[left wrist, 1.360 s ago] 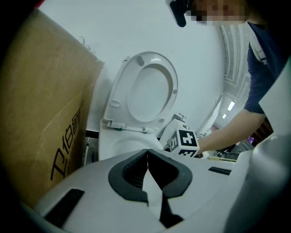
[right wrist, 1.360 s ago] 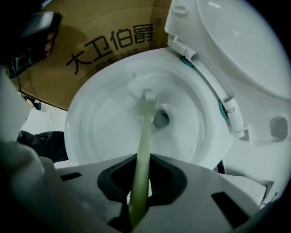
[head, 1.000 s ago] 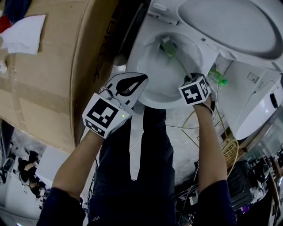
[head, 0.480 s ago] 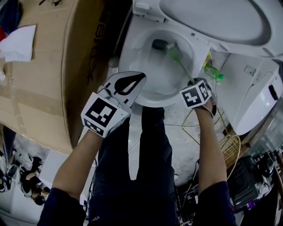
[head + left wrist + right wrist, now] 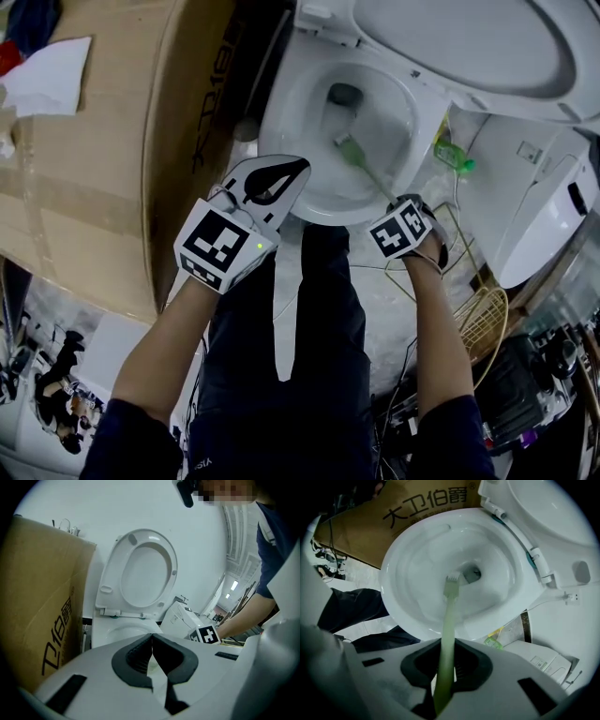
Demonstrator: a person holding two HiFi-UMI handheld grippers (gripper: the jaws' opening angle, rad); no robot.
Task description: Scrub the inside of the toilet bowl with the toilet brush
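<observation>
The white toilet bowl [image 5: 305, 141] [image 5: 417, 541] [image 5: 112, 632] stands open, its seat and lid [image 5: 469, 47] [image 5: 140, 571] raised. My right gripper [image 5: 394, 208] [image 5: 443, 677] is shut on the pale green toilet brush [image 5: 361, 164] [image 5: 450, 616]. The brush's handle runs from the jaws down into the bowl, and its head [image 5: 452, 582] rests on the inner wall just beside the drain hole [image 5: 471, 573]. My left gripper [image 5: 272, 183] [image 5: 152, 660] hovers over the bowl's near-left rim, jaws shut and empty.
A large cardboard box [image 5: 112, 141] [image 5: 37, 606] stands close at the bowl's left. Right of the bowl are a green bottle [image 5: 453, 157], a white appliance [image 5: 544, 216] and a wire basket [image 5: 483, 319]. The person's dark trouser legs [image 5: 300, 356] stand before the bowl.
The brush head has been drawn back from the far side near the drain toward the bowl's near wall, and my right gripper has pulled back slightly. The left gripper has stayed put.
</observation>
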